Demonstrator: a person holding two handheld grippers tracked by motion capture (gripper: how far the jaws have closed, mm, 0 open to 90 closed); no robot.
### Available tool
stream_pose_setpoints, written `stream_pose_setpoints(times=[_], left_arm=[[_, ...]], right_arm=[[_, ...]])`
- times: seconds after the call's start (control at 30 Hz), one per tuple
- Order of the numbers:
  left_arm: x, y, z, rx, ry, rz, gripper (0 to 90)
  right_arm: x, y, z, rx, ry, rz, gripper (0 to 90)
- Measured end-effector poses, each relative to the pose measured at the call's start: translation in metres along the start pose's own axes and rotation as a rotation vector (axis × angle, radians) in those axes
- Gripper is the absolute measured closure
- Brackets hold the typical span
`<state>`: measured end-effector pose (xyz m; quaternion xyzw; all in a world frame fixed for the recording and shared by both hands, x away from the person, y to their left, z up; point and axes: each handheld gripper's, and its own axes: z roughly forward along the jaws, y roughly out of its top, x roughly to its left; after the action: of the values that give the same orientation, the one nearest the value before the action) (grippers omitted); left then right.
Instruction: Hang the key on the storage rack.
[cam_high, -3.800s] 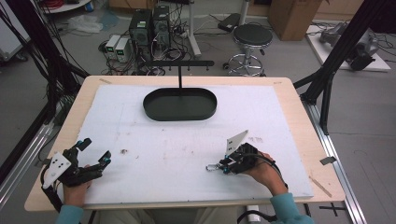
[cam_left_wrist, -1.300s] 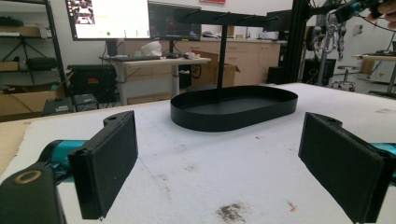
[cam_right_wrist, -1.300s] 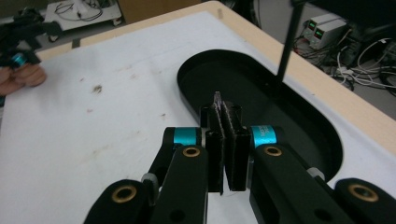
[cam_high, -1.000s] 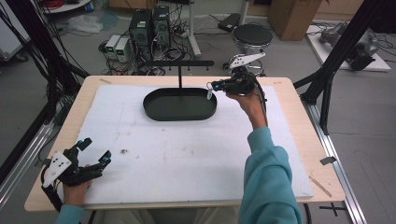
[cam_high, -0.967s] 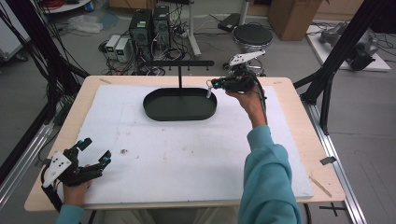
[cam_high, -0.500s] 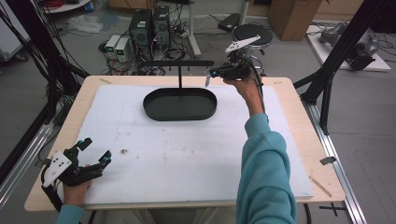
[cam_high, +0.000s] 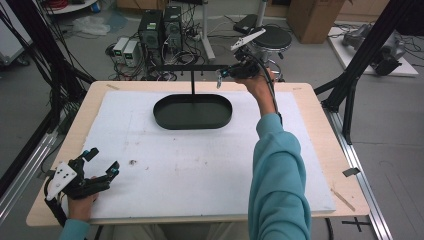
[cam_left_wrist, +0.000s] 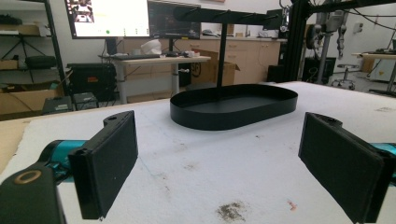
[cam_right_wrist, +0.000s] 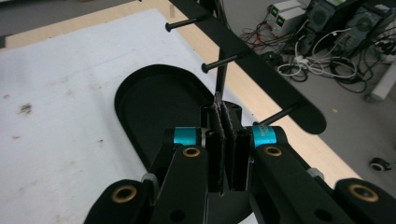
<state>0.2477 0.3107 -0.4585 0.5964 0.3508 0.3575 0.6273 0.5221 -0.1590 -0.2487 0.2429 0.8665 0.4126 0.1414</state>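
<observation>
Right gripper (cam_high: 220, 78) lifted to rack (cam_high: 192, 67); jaws closed. Left gripper (cam_high: 102, 161) agape.

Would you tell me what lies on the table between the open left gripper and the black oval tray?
In the left gripper view, only bare white mat with a few dirt smudges lies between the left gripper and the black oval tray.

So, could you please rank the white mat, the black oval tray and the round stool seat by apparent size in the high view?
1. White mat, largest.
2. Black oval tray.
3. Round stool seat, smallest, though it sits lower and farther from the camera, so it may look smaller than it is.
</observation>
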Motion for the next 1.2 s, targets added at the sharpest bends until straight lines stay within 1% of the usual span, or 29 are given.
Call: stream_pose_setpoints(times=[0.03, 0.07, 0.1, 0.13, 0.3, 0.33, 0.4, 0.43, 0.47, 0.5, 0.57, 0.63, 0.9, 1.0, 1.17, 1.2], left_arm=[[0.0, 0.0, 0.0, 0.001, 0.0, 0.001, 12.1], [0.0, 0.0, 0.0, 0.003, -0.001, 0.003, 12.1], [0.0, 0.0, 0.0, -0.003, 0.001, -0.003, 12.1], [0.0, 0.0, 0.0, 0.001, 0.0, 0.001, 12.1], [0.0, 0.0, 0.0, -0.001, 0.0, -0.004, 12.1], [0.0, 0.0, 0.0, -0.002, 0.0, -0.004, 12.1], [0.0, 0.0, 0.0, 0.0, 0.0, -0.002, 12.1], [0.0, 0.0, 0.0, 0.002, -0.001, 0.001, 12.1], [0.0, 0.0, 0.0, 0.003, 0.0, 0.001, 12.1], [0.0, 0.0, 0.0, 0.003, 0.0, -0.002, 12.1], [0.0, 0.0, 0.0, 0.005, 0.0, 0.001, 12.1], [0.0, 0.0, 0.0, 0.003, -0.001, 0.001, 12.1], [0.0, 0.0, 0.0, 0.0, 0.001, -0.002, 12.1], [0.0, 0.0, 0.0, 0.001, 0.0, 0.0, 12.1], [0.0, 0.0, 0.0, -0.001, 0.0, -0.003, 12.1], [0.0, 0.0, 0.0, 0.0, 0.0, -0.001, 12.1]], right_arm=[[0.0, 0.0, 0.0, 0.0, 0.0, 0.0, 89.0], [-0.002, -0.002, 0.003, 0.016, -0.01, 0.007, 89.0], [-0.003, -0.002, 0.004, 0.027, -0.011, 0.013, 89.0], [-0.004, -0.003, 0.006, 0.032, -0.016, 0.01, 89.0], [-0.008, -0.005, 0.008, 0.034, -0.028, 0.021, 89.0], [-0.009, -0.006, 0.009, 0.043, -0.029, 0.025, 89.0], [-0.009, -0.006, 0.01, 0.046, -0.036, 0.024, 89.0], [-0.01, -0.006, 0.011, 0.051, -0.047, 0.029, 89.0], [-0.011, -0.007, 0.011, 0.052, -0.055, 0.029, 89.0], [-0.011, -0.007, 0.011, 0.049, -0.052, 0.038, 88.9], [-0.012, -0.007, 0.012, 0.051, -0.056, 0.032, 89.0], [-0.013, -0.008, 0.013, 0.055, -0.051, 0.037, 89.0], [-0.013, -0.008, 0.017, 0.052, -0.075, 0.045, 88.9], [-0.014, -0.009, 0.018, 0.051, -0.085, 0.039, 88.9], [-0.016, -0.009, 0.017, 0.044, -0.098, 0.043, 88.9], [-0.016, -0.009, 0.018, 0.045, -0.1, 0.035, 88.9]])
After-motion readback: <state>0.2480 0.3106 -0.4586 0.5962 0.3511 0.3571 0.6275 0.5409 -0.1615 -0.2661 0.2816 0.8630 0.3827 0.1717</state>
